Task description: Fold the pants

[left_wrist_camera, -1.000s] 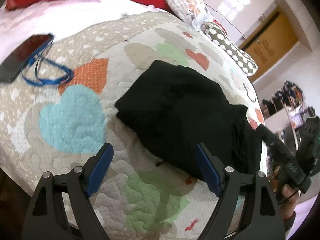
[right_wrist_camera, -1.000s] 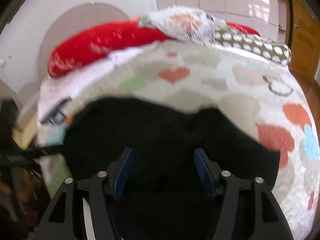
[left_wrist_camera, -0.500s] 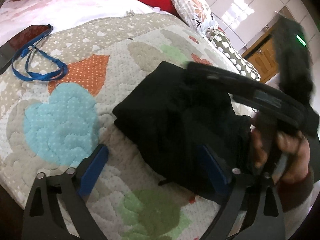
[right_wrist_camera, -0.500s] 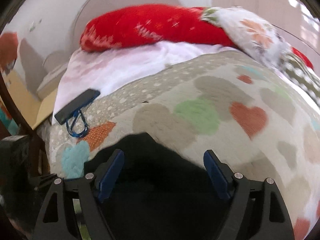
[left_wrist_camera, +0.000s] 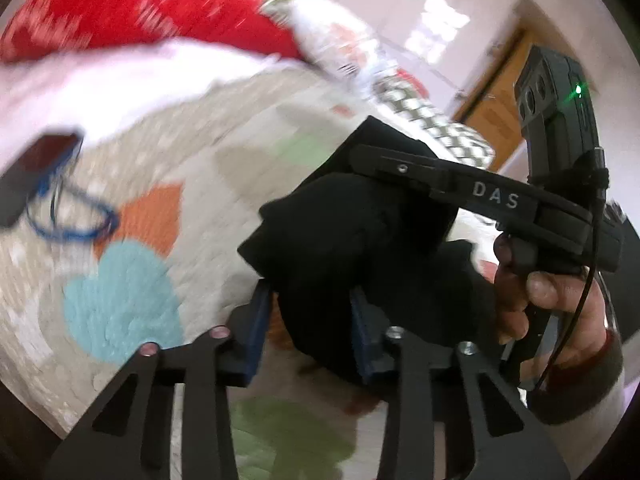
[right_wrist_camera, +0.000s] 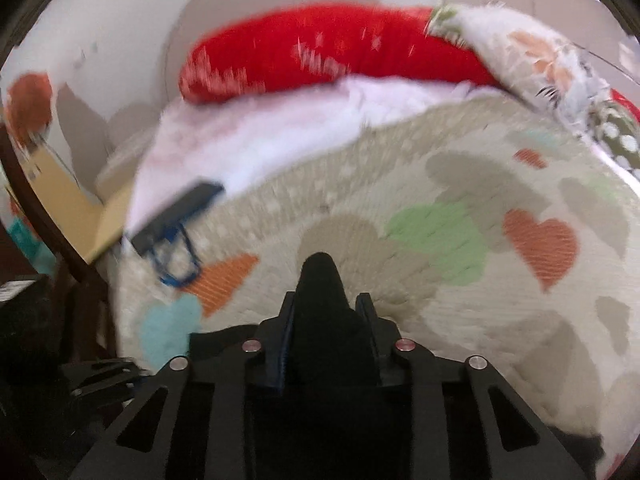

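Note:
The black pants [left_wrist_camera: 340, 240] are bunched and lifted above the heart-patterned quilt [left_wrist_camera: 160, 184]. My left gripper [left_wrist_camera: 308, 308] is shut on a thick fold of the pants near their lower edge. My right gripper [right_wrist_camera: 324, 312] is shut on another part of the pants [right_wrist_camera: 320, 280], with a point of black cloth sticking up between its fingers. In the left wrist view the right gripper's body [left_wrist_camera: 480, 196] reaches in from the right, held by a hand [left_wrist_camera: 552, 300]. Both views are motion-blurred.
A phone [left_wrist_camera: 36, 168] with a blue lanyard [left_wrist_camera: 72, 220] lies at the quilt's left side, also in the right wrist view [right_wrist_camera: 176, 212]. A red pillow [right_wrist_camera: 328, 48] and patterned pillows [right_wrist_camera: 532, 52] lie at the bed's head. A wooden door [left_wrist_camera: 496, 100] stands at right.
Both grippers have closed on the pants, which were lying flat and folded on the quilt. The pants are now gathered and raised off the bed.

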`<state>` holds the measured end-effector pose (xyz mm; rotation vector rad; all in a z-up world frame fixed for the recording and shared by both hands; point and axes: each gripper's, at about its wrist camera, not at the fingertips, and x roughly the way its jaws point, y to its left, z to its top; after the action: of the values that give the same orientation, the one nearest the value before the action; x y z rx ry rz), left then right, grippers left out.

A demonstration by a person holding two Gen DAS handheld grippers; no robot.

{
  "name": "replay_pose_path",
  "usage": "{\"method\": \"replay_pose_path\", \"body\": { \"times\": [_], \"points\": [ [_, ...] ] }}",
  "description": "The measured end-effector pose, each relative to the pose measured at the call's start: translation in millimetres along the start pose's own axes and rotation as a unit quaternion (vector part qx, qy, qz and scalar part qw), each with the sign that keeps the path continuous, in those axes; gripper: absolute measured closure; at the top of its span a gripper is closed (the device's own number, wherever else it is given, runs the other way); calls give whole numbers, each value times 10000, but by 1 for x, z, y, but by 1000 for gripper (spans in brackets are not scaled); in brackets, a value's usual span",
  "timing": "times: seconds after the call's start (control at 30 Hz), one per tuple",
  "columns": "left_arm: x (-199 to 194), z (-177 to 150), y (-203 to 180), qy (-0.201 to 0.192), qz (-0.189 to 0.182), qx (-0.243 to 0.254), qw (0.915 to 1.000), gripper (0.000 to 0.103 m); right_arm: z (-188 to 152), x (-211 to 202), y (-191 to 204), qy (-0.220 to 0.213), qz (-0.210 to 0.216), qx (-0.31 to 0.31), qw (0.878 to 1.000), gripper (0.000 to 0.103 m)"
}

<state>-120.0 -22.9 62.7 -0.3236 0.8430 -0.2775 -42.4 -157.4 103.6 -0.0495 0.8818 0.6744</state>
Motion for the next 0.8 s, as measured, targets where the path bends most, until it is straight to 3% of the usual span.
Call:
{"method": "replay_pose_path", "body": {
  "times": [0.1,0.27,0.37,0.5,0.53,0.6,0.7,0.8],
  "points": [
    [-19,2,-40,-256,-328,587,9974,75,-8,-53,-10,-512,-79,151,9985,81],
    [-17,-10,-120,-430,-987,1571,9817,75,-43,-134,-51,-1091,-571,662,9902,83],
    [14,-28,-164,-93,-1363,1986,9705,76,-84,-163,-90,-1024,-1062,1248,9811,83],
    [53,-62,-199,860,-1533,2526,9515,71,-140,-181,-129,-641,-1924,2012,9583,79],
    [53,-67,-202,1022,-1613,2652,9451,68,-151,-186,-133,-633,-2008,2157,9535,73],
    [40,-64,-196,1162,-1834,2732,9371,47,-172,-200,-138,-659,-2038,2423,9463,60],
    [12,-43,-176,1000,-2079,2597,9377,25,-192,-218,-135,-920,-1878,2784,9374,33],
    [-7,-22,-161,579,-1862,2729,9421,19,-203,-230,-129,-1228,-1516,3097,9306,19]
  ]
}}
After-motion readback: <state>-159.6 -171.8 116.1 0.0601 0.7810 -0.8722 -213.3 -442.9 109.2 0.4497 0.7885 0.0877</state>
